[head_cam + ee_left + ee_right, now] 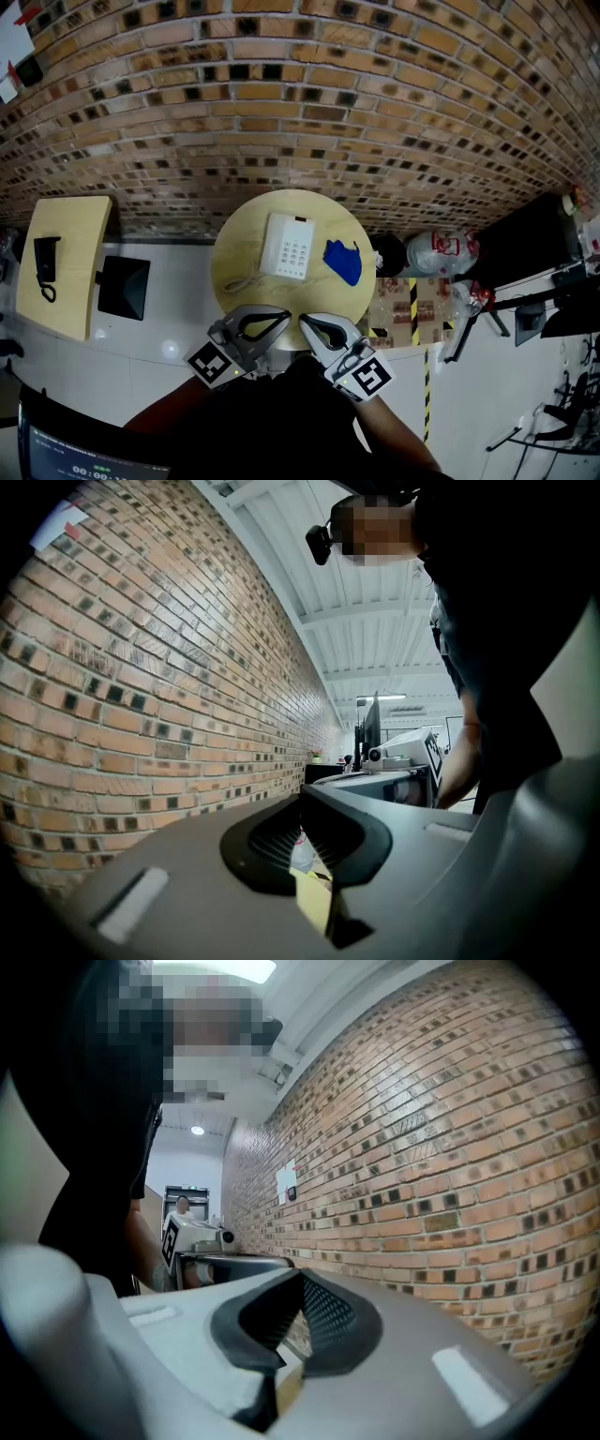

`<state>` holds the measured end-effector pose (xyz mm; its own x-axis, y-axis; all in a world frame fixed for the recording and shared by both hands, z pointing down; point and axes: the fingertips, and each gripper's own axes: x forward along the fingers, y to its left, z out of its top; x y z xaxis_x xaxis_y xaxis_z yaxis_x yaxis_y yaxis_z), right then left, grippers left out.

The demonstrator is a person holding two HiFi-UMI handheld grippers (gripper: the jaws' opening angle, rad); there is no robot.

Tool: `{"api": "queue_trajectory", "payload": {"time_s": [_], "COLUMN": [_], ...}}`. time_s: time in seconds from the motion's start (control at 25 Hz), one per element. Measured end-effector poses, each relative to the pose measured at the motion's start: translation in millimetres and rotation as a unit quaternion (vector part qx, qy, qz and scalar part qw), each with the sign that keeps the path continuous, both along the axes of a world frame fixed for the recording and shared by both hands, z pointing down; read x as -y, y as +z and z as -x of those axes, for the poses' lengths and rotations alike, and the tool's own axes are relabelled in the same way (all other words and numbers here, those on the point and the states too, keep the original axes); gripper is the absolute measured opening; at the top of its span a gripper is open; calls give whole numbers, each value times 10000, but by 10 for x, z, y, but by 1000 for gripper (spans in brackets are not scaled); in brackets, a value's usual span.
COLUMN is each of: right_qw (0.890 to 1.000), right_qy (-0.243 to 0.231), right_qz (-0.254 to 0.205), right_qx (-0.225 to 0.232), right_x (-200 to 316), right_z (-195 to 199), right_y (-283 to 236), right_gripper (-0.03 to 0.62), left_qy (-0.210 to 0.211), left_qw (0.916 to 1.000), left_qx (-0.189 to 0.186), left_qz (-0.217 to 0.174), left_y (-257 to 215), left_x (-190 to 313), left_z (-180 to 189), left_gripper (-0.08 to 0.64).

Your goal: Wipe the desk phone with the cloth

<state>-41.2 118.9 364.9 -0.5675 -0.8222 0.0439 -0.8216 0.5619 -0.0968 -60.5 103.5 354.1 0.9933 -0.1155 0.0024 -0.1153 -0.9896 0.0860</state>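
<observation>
In the head view a white desk phone [289, 247] lies on a round wooden table [234, 267], its coiled cord trailing to the left. A crumpled blue cloth [343, 261] lies just right of the phone. Both grippers hover at the table's near edge, short of the phone and cloth, with their tips turned toward each other. My left gripper [285, 317] [302, 794] has its jaws together with nothing between them. My right gripper [304, 322] [302, 1275] is shut and empty too. Both gripper views look along the brick wall, not at the table.
A brick wall [300, 103] stands behind the table. At the left is a second wooden table [80, 244] with a black phone [45, 267], and beside it a black square seat [124, 287]. Right of the round table are a cardboard box [403, 309], plastic bags [441, 251] and a black desk [525, 244].
</observation>
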Motion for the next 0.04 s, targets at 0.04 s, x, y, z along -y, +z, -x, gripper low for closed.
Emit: {"api": "queue_trajectory", "payload": {"time_s": [0.04], "right_qw": [10000], "right_qy": [-5], "right_qz": [22], "right_qx": [6], "right_x": [-4], "right_z": [11], "right_y": [6], "right_gripper": [0], "left_qy": [16], "left_qw": [10000], "left_qx": [5], "left_qz": [-12], "left_y": [4], "left_x": [-9], "left_z": [-2], "left_gripper": [2]}}
